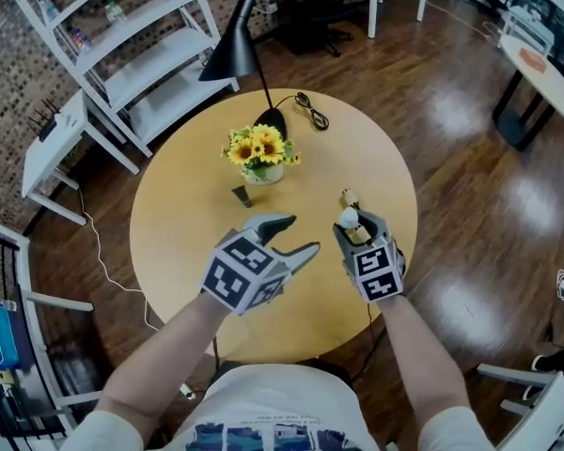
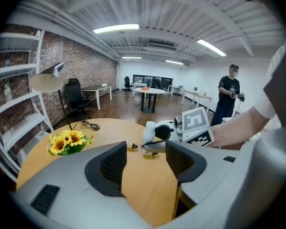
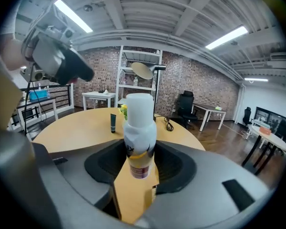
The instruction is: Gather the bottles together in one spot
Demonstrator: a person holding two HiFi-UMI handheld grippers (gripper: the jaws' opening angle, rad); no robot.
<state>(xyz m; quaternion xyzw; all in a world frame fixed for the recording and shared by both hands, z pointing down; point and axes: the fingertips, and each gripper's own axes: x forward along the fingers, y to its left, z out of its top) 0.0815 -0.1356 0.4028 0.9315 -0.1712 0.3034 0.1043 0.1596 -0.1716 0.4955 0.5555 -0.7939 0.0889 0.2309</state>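
While the right gripper is clamping the white-capped bottle, with both pads pressing on its sides and the bottle standing upright between them, we are holding it over the right part of the round table. We can't tell whether its base is touching the wood. The left gripper is hanging just beside it, toward the table's middle. Its 2 jaws are standing wide apart and gripping nothing – only bare tabletop is showing between them. 1 small dark tube is standing upright farther in, just in front of the sunflowers – well apart from the bottle. A black lamp is leaning over behind the flowers.
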